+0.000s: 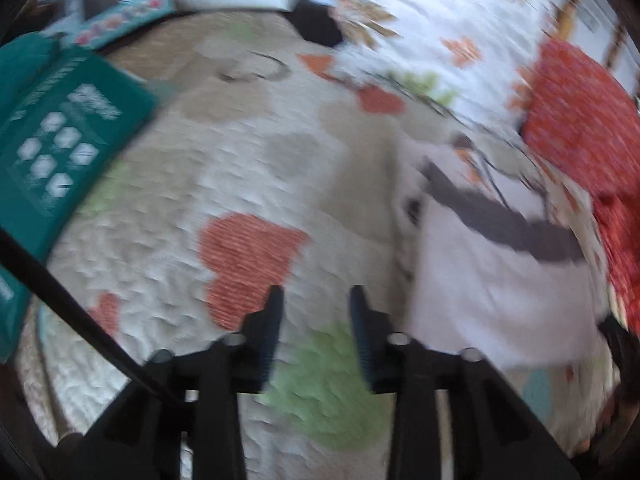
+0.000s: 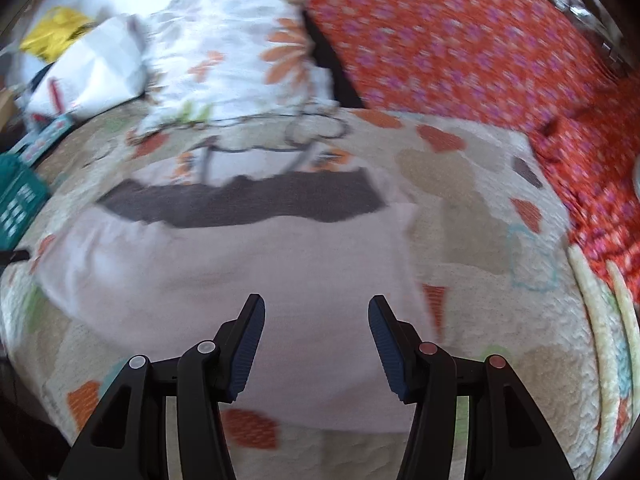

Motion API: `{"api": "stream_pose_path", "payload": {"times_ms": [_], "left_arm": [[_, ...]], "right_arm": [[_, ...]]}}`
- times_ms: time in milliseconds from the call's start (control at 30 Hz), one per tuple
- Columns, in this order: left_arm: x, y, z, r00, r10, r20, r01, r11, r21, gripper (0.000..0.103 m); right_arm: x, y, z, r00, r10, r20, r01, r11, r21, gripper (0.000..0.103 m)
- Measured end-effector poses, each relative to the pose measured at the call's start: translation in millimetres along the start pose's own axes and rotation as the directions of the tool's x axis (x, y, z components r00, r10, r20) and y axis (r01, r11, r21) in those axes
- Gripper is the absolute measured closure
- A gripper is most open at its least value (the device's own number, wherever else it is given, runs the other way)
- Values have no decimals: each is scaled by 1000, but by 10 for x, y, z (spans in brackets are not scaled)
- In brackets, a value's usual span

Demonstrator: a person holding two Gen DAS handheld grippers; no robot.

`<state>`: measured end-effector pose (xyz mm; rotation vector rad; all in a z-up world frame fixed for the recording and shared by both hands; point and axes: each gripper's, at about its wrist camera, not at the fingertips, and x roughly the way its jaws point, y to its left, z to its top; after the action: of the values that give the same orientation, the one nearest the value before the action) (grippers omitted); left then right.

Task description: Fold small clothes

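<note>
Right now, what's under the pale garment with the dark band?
The pale garment lies flat on the patterned quilt, whose orange and green patches show around its edges. Anything directly beneath is covered, so it cannot be seen.

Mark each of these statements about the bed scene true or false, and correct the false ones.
1. The pale garment has a dark grey band along its far edge. True.
2. The right gripper is clamped on the garment. False: its jaws stand apart over the cloth and nothing is pinched.
3. A teal package lies at the left of the left wrist view. True.
4. The left gripper holds a corner of the garment. False: only the patterned quilt shows between its fingers; the garment lies to its right.
5. The red cloth with pink flowers covers the garment. False: it lies apart, beyond and to the right.
</note>
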<state>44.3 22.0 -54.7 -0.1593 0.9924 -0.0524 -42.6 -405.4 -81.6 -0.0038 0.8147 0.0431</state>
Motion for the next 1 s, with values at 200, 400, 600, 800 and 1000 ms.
{"api": "stream_pose_path", "payload": {"times_ms": [200, 400, 600, 800, 1000], "left_arm": [[-157, 274, 95, 992, 85, 94, -72, 989, -130, 46], [-242, 554, 75, 984, 146, 106, -117, 963, -241, 42], [-313, 699, 56, 985, 118, 124, -77, 952, -296, 41], [-295, 643, 54, 987, 102, 125, -61, 952, -300, 41], [-248, 302, 52, 989, 75, 128, -43, 970, -237, 41]], "right_arm": [[14, 1182, 46, 990, 140, 1, -136, 964, -227, 45], [485, 2555, -45, 976, 194, -100, -218, 873, -437, 45], [926, 3370, -44, 1000, -14, -11, 5, 798, -603, 60], [1121, 3412, 177, 996, -59, -64, 13, 829, -560, 91], [700, 2565, 639, 992, 104, -74, -120, 961, -251, 93]]}}
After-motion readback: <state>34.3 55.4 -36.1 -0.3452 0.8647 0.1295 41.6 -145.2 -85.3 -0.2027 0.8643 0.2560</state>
